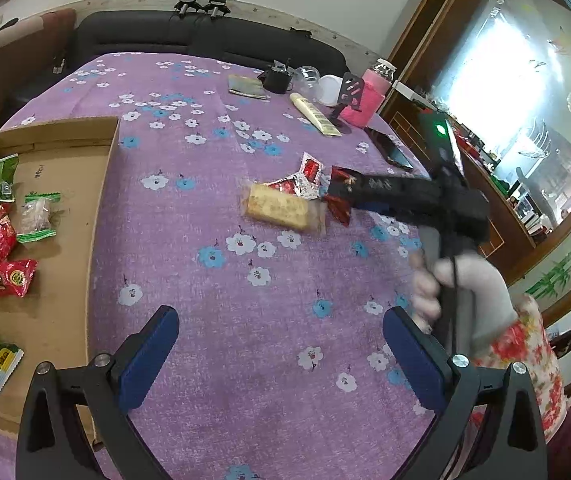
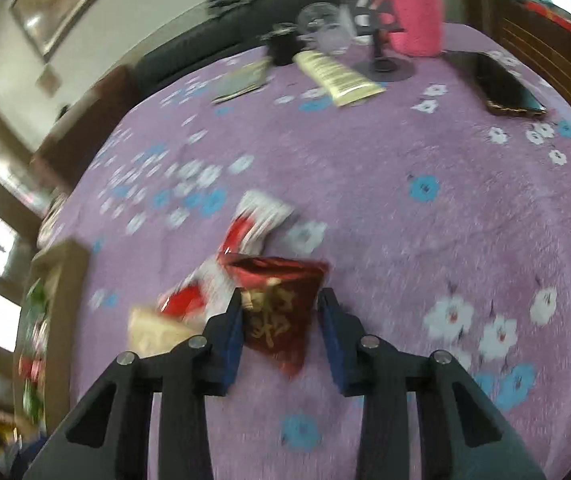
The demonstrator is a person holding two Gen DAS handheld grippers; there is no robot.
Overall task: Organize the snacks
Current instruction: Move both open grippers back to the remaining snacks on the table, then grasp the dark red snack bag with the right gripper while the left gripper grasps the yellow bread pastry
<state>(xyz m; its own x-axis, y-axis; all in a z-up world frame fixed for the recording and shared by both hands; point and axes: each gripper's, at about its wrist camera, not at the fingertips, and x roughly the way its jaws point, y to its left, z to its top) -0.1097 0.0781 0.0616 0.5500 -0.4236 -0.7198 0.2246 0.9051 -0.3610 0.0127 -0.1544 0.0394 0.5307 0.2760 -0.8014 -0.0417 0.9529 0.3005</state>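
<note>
The right gripper (image 2: 279, 304) holds a dark red packet (image 2: 281, 300) by its edge (blurred); it may slip before the box (image 1: 101, 208). The left gripper (image 1: 281, 344) is wide open.

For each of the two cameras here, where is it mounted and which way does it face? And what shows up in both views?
Left wrist: rides the left gripper, open over the purple tablecloth; it faces across the table, the cardboard box to its left, the gloved right hand and right gripper ahead.
Right wrist: rides the right gripper, looking low over the table at the dark red packet between its fingers.
Shared: the dark red packet, cake slice, phone.
</note>
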